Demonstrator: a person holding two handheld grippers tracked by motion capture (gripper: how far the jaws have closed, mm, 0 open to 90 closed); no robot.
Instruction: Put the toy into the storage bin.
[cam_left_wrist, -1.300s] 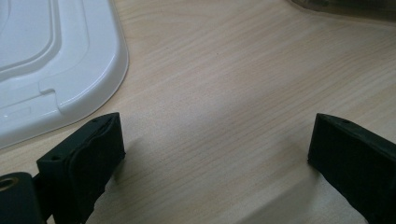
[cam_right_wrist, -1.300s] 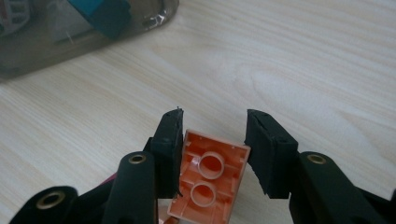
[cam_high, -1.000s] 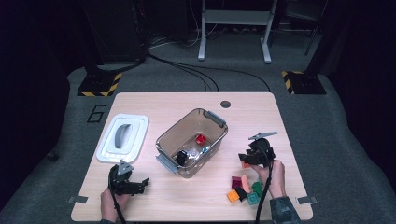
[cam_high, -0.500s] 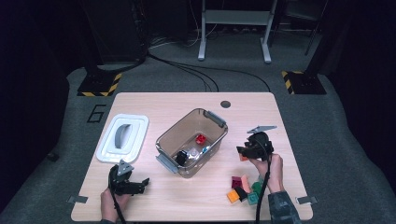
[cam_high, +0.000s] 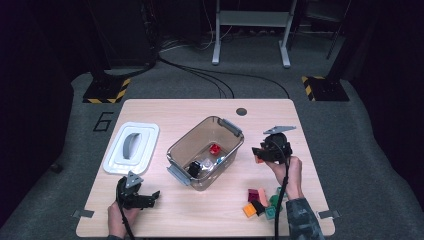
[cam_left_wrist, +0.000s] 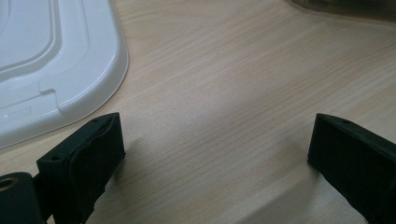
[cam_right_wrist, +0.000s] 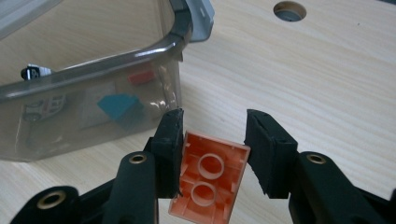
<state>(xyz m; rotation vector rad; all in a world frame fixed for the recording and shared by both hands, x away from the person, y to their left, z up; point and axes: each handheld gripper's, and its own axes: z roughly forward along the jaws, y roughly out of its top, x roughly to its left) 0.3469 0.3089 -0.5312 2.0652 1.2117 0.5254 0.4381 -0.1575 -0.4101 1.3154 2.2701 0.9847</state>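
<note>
1. Left gripper (cam_high: 150, 196) at the near left of the table (cam_high: 165, 107), jaws wide apart, nothing between them.
2. Loose bricks (cam_high: 262, 202) lie near right.
3. Right gripper (cam_right_wrist: 212, 140) is clamped on an orange brick (cam_right_wrist: 210, 179), held above the table just right of the clear bin (cam_high: 180, 150).
4. White lid (cam_high: 131, 147) lies far left.

Table (cam_high: 165, 112): pale wood-grain top, smooth, low sheen. Bin (cam_high: 186, 145): smoky see-through plastic, glossy, with grey opaque plastic latches. Lid (cam_high: 149, 150): white plastic, smooth, shiny. Brick (cam_right_wrist: 212, 179): salmon-orange plastic, underside with moulded tubes, slight gloss. Right gripper (cam_right_wrist: 213, 140): black plastic body, matt rubbery pads with rough edges, brass-looking metal eyelets. Left gripper (cam_left_wrist: 215, 154): same black matt pads. Blocks (cam_high: 262, 202): coloured plastic. Floor (cam_high: 350, 150): grey carpet, matt, rough.
</note>
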